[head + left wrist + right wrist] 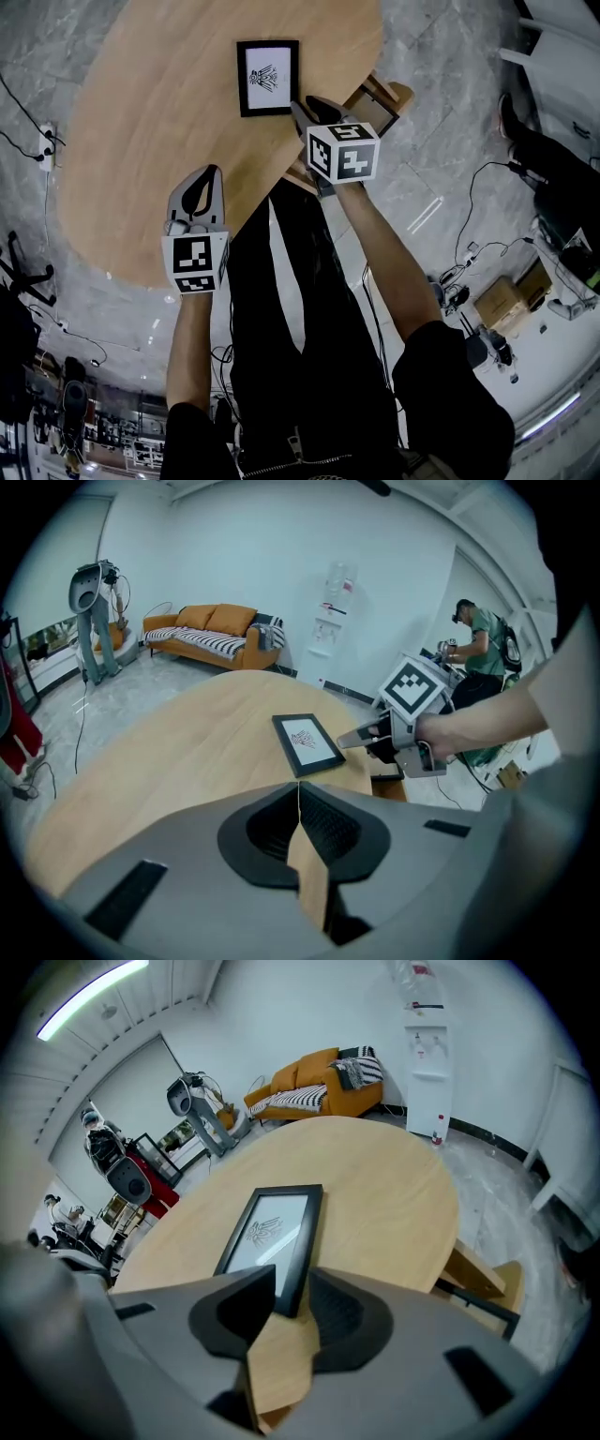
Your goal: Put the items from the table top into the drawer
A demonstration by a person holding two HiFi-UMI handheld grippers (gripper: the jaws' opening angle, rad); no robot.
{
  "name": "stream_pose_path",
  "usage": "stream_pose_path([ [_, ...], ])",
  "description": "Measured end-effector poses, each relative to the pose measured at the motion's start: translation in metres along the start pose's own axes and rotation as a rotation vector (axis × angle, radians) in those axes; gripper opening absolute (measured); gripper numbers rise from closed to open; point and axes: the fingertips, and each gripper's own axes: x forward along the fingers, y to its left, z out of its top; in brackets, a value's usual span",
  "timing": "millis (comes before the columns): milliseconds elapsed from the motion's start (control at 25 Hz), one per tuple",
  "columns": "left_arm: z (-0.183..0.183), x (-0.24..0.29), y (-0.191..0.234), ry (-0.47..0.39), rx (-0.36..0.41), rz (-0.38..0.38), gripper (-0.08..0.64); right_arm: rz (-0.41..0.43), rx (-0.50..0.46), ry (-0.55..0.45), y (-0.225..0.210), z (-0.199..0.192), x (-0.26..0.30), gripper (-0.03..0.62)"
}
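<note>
A black picture frame (pixel 267 77) with a small drawing lies flat on the oval wooden table (pixel 159 122). My right gripper (pixel 306 106) is at the frame's near right corner. In the right gripper view that corner (pixel 292 1290) sits between the open jaws of the right gripper (pixel 293 1299), and the pads do not press on it. My left gripper (pixel 207 176) hovers over the table's near edge, well short of the frame (pixel 307 742). Its fingertips meet with nothing between them (pixel 299 792). An open wooden drawer (pixel 382 97) juts from under the table's right edge.
Grey stone floor surrounds the table, with cables (pixel 487 178) and boxes (pixel 506 295) at the right. An orange sofa (pixel 211 630) and a water dispenser (pixel 427 1044) stand by the far wall. A person (pixel 480 639) works in the background.
</note>
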Motion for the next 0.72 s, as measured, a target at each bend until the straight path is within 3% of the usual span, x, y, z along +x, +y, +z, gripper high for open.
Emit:
stream_pose_path([
  [440,-0.018,-0.011,0.021,0.009,-0.072,0.027,0.015,-0.041,0.014,0.065,-0.011,0.014,0.033,0.104],
  [720,-0.016,-0.009,0.028,0.004,-0.091,0.023,0.015,-0.016,0.100,0.088,-0.013,0.012,0.038,0.098],
])
